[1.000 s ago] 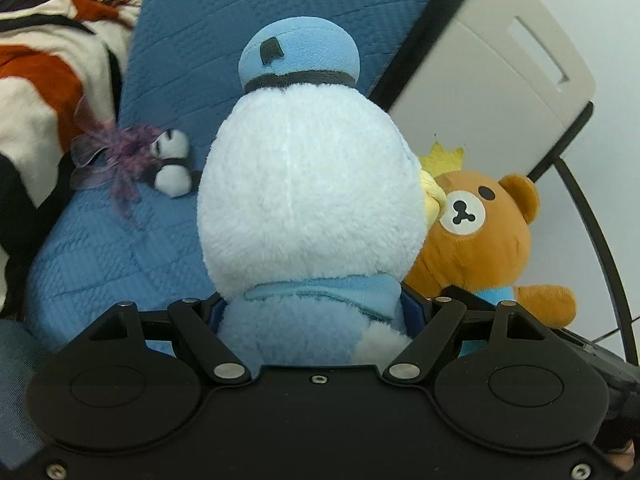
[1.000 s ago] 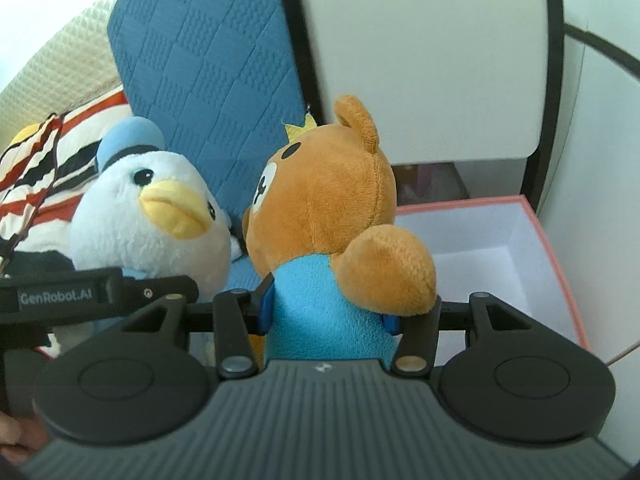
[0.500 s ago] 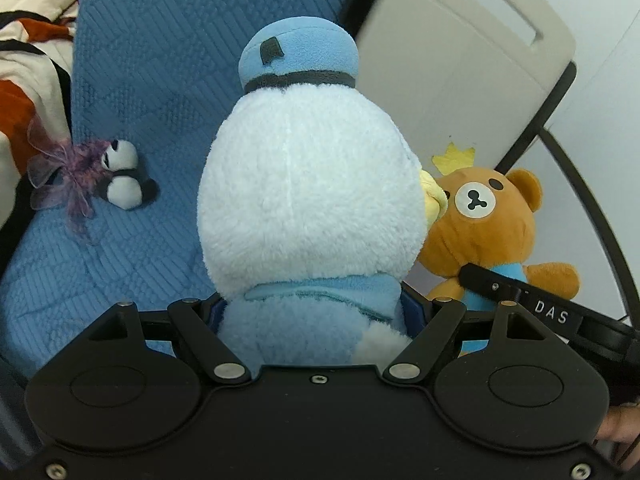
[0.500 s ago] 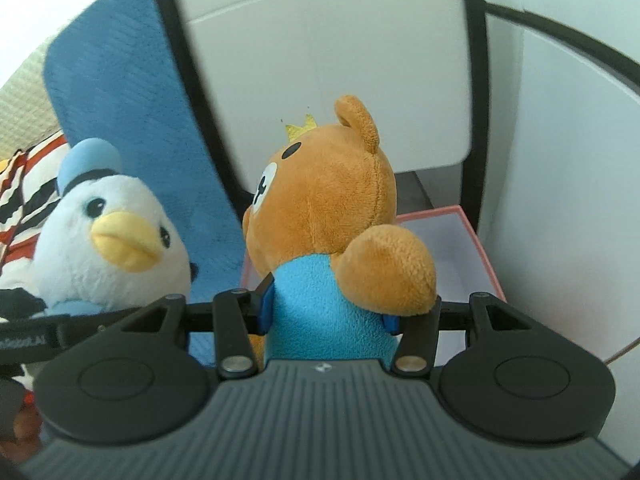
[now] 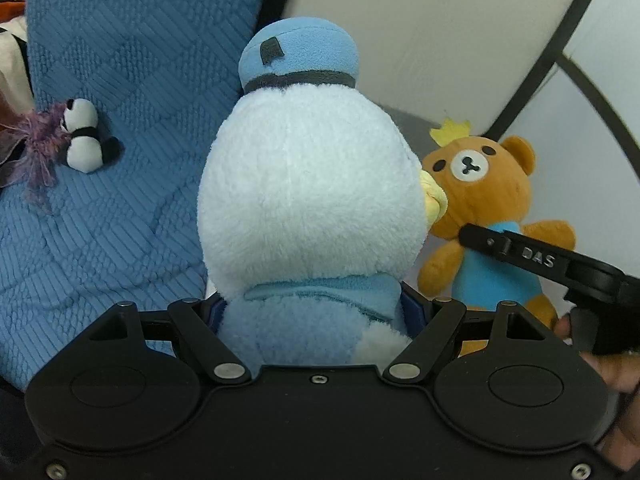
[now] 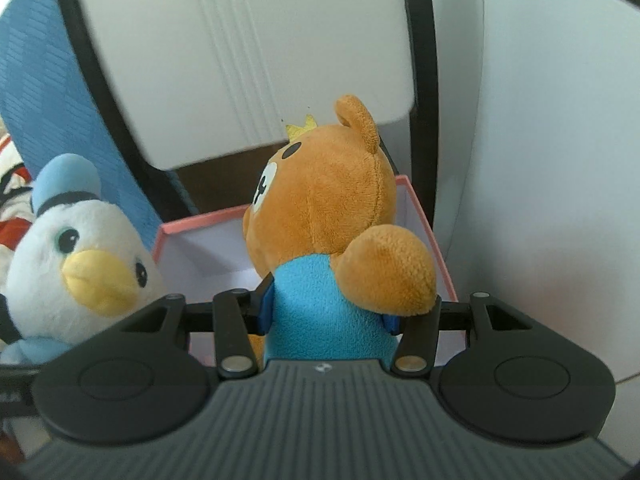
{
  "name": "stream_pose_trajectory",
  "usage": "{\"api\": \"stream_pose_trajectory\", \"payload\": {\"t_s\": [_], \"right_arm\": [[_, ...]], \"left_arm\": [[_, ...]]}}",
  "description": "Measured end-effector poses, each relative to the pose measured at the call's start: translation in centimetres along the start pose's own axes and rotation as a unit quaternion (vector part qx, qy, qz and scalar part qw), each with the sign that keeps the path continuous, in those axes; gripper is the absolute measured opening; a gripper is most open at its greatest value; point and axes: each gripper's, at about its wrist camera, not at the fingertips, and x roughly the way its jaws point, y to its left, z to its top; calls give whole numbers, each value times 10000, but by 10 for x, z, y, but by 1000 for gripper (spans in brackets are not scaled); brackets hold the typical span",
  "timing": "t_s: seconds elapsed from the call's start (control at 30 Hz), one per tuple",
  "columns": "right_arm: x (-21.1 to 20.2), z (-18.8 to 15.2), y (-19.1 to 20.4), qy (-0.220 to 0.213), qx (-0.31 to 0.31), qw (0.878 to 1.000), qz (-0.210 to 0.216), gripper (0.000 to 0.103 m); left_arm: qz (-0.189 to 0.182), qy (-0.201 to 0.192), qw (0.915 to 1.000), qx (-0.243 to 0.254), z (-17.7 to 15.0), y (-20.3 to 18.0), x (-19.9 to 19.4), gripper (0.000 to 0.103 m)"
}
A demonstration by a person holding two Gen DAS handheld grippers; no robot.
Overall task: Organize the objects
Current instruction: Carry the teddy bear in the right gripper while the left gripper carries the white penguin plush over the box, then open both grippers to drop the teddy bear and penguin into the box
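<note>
A white duck plush (image 5: 308,200) with a blue cap sits upright between the fingers of my left gripper (image 5: 312,310), which is shut on its blue body. My right gripper (image 6: 328,314) is shut on the blue shirt of a brown bear plush (image 6: 328,208) with a small yellow crown. The two toys hang side by side: the bear (image 5: 480,184) shows to the right in the left wrist view, with a right gripper finger (image 5: 520,254) across its chest. The duck (image 6: 76,256) shows to the left in the right wrist view. An open pink-rimmed box (image 6: 200,220) lies just behind and below the bear.
A blue quilted bedspread (image 5: 120,60) fills the left, with a small panda toy (image 5: 82,136) and a purple ribbon lying on it. A pale panel with a black frame (image 6: 240,60) stands behind the box. A white wall (image 6: 540,160) closes the right side.
Both grippers have carried their toys to the right and lower. The bedspread and panda have slid left in view, and the pink box now sits directly behind the bear.
</note>
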Motion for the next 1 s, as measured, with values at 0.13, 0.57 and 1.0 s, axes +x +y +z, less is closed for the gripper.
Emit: {"api": "stream_pose_trajectory", "payload": {"t_s": [0.13,0.57,1.0], "right_arm": [[21,-5,-10,168,56,9998,11,53],[23,-3,-14,231,158,9995,147,73],[-68,0,23,-391,132,9983,404,86]], "left_arm": [[25,148,9999,55,-5,-5,15,77],[-100,92,9999,20,-7,-7,6,89],[-187,-583,9979,227,9,18,-66,91]]}}
